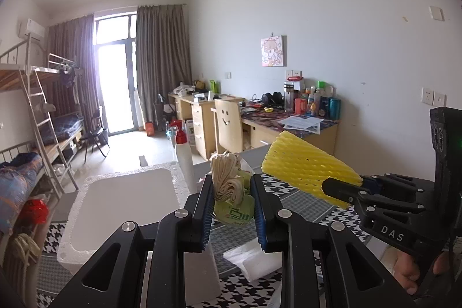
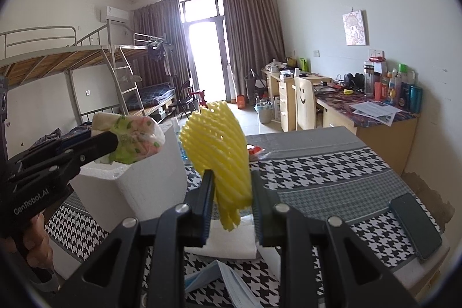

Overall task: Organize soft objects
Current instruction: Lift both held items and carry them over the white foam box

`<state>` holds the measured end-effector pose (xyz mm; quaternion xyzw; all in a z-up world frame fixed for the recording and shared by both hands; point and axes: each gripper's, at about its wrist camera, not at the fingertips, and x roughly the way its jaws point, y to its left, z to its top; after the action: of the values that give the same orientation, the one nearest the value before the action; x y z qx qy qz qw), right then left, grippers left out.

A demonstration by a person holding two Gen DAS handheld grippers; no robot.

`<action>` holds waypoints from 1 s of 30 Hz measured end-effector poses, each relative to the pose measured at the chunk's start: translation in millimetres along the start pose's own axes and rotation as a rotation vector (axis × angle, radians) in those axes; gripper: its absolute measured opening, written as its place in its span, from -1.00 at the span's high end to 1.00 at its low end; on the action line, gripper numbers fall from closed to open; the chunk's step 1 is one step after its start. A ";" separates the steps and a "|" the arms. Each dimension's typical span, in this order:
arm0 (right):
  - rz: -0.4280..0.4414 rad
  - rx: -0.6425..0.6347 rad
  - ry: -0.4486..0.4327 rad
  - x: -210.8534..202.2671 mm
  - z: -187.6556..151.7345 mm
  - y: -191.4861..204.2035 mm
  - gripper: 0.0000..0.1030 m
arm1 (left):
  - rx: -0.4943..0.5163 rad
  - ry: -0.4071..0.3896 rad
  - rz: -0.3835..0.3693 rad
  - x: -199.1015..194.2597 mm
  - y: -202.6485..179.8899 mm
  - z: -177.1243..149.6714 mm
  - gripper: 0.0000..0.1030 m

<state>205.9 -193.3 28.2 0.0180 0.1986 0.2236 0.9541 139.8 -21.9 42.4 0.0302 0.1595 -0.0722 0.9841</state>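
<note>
Left gripper (image 1: 229, 194) is clamped on a crumpled green-and-pink plastic bag (image 1: 231, 189), held just right of the open white foam box (image 1: 86, 198). Right gripper (image 2: 232, 192) pinches a yellow foam net sleeve (image 2: 219, 152), long axis up, farther right of the box; left hand is nearer.

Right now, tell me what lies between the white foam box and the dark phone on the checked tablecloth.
In the right wrist view, the yellow foam net sleeve, held in the right tool, between box and phone.

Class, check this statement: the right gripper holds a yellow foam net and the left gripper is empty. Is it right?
Not quite. The left gripper is shut on a green plastic bag, as the left wrist view shows. The right gripper does hold the yellow foam net.
</note>
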 end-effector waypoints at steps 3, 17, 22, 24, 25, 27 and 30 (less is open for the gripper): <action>0.008 -0.006 -0.004 1.1 1.7 0.7 0.45 | 0.001 -0.004 0.004 2.1 0.8 1.9 0.49; 0.039 -0.020 -0.016 10.2 13.0 10.0 0.45 | -0.019 -0.020 0.055 3.3 14.6 8.5 0.49; 0.053 -0.025 -0.020 13.2 16.1 13.9 0.45 | -0.031 -0.023 0.079 5.0 23.6 10.9 0.49; 0.056 -0.028 -0.018 15.5 18.2 15.6 0.45 | -0.035 -0.023 0.084 5.8 26.4 11.4 0.49; 0.061 -0.030 -0.016 17.1 19.3 16.7 0.45 | -0.038 -0.025 0.089 5.9 28.2 11.9 0.49; 0.066 -0.033 -0.012 19.5 20.6 19.2 0.45 | -0.041 -0.029 0.099 6.1 30.3 13.1 0.49; 0.077 -0.039 -0.008 22.5 21.9 22.1 0.45 | -0.042 -0.032 0.109 6.1 33.1 13.5 0.49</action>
<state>223.6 -162.5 42.8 0.0081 0.1897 0.2640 0.9456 154.7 8.9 54.5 0.0171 0.1435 -0.0153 0.9894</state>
